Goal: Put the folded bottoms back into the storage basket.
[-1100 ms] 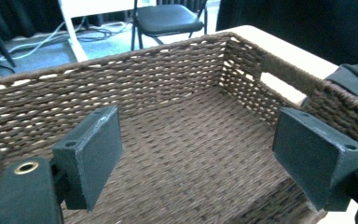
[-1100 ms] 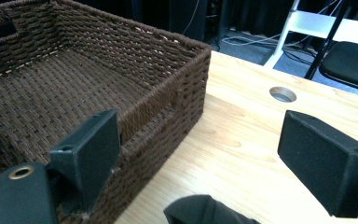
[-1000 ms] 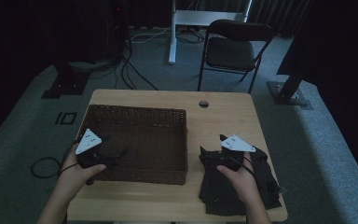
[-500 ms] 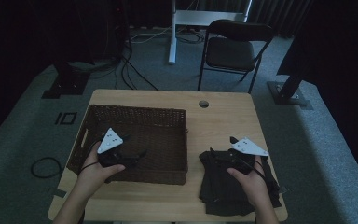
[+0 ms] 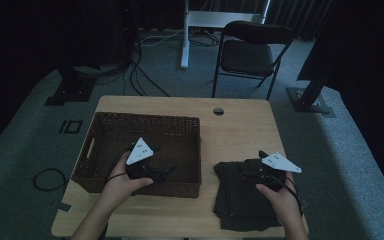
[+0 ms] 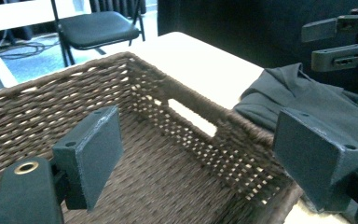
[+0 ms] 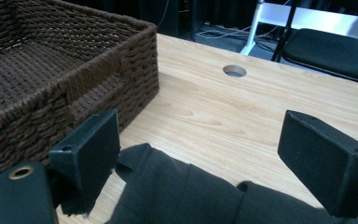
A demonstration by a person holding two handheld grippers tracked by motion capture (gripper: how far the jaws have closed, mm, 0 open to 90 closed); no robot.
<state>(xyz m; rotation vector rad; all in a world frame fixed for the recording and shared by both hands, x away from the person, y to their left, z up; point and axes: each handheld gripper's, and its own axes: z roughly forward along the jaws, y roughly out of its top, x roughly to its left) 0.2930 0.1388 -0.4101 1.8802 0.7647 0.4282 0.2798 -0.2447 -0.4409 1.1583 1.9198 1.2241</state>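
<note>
A dark folded cloth [image 5: 237,202] lies on the front right of the wooden table [image 5: 240,127], beside a brown wicker basket [image 5: 145,120]. My left gripper [image 5: 167,171] hovers over the basket's front right part, pointing right, jaws open and empty. In the left gripper view that gripper [image 6: 205,158] looks across the basket wall [image 6: 191,100] toward the cloth [image 6: 317,100] and the right gripper [image 6: 345,42]. My right gripper [image 5: 248,171] sits over the cloth's upper edge. Its jaws [image 7: 209,158] stand open just above the cloth [image 7: 191,196], with the basket [image 7: 98,65] to their left.
A round cable hole [image 5: 218,111] sits near the table's far edge. A black folding chair [image 5: 250,52] and a white desk leg [image 5: 185,35] stand beyond the table. Cables lie on the grey floor at left [image 5: 45,177].
My left gripper has moved right, from the basket's left rim to over its front right part. The right gripper has drifted right and slightly nearer over the cloth. Both sets of jaws stay open.
</note>
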